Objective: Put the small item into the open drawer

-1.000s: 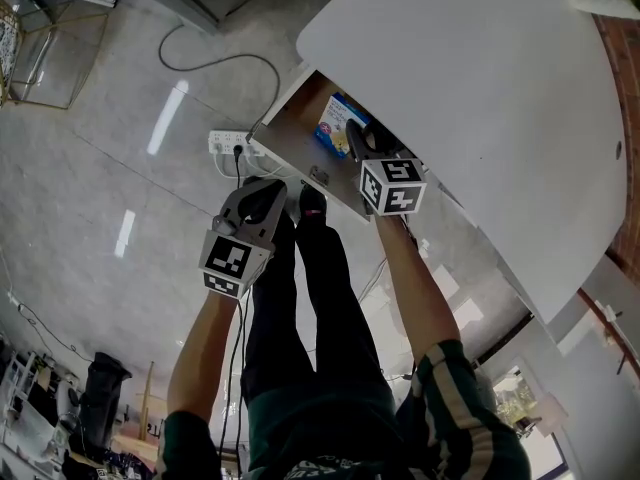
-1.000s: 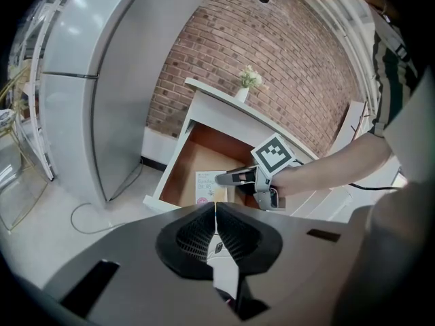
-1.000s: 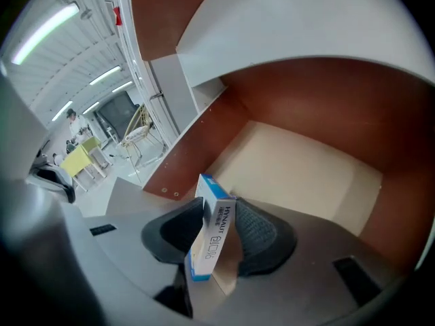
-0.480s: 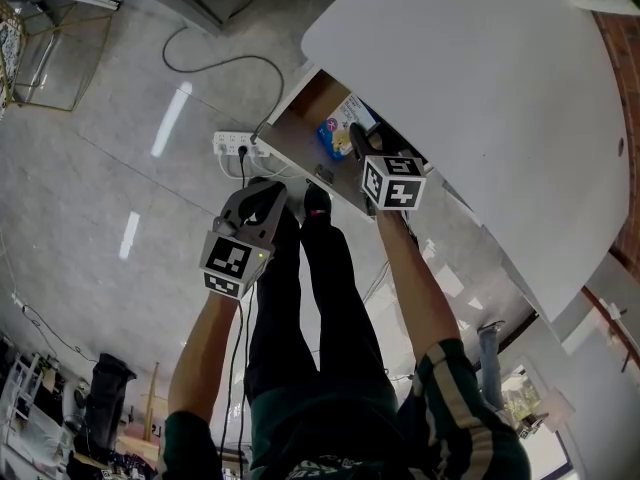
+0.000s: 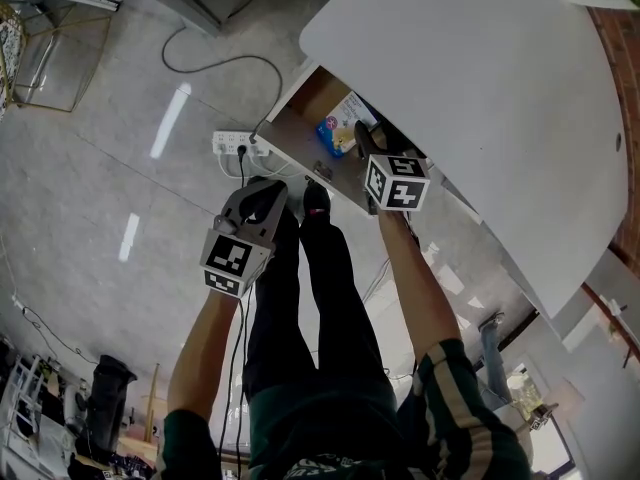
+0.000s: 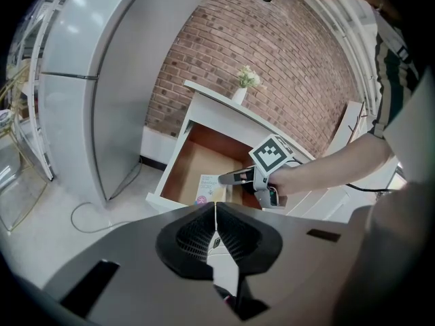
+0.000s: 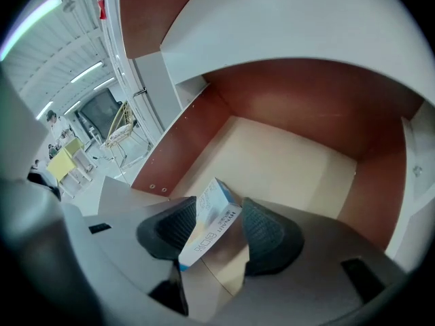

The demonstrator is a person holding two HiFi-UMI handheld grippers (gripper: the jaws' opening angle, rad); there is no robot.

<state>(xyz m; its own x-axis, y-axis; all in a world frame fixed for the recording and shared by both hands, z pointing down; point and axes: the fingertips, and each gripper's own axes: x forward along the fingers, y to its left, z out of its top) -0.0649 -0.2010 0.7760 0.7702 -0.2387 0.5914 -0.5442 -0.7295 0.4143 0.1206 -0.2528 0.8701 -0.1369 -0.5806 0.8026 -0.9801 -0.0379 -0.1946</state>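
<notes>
Right gripper view: right gripper (image 7: 219, 206) points down into the drawer (image 7: 292, 161), jaws just opened wide, and the box (image 7: 209, 226) leans tilted between them. Left gripper (image 6: 216, 209) hangs outside, jaws closed.

Grey fridge (image 6: 112, 80), white power strip (image 5: 233, 144)

Open drawer (image 5: 300, 136): small box (image 5: 338, 131) inside, tilted. Tiled floor (image 5: 100, 168): power strip (image 5: 236, 144), black cable (image 5: 215, 63) lying on it.

Open drawer (image 5: 300, 133) under tabletop (image 5: 480, 68) holds small box (image 5: 336, 134).
</notes>
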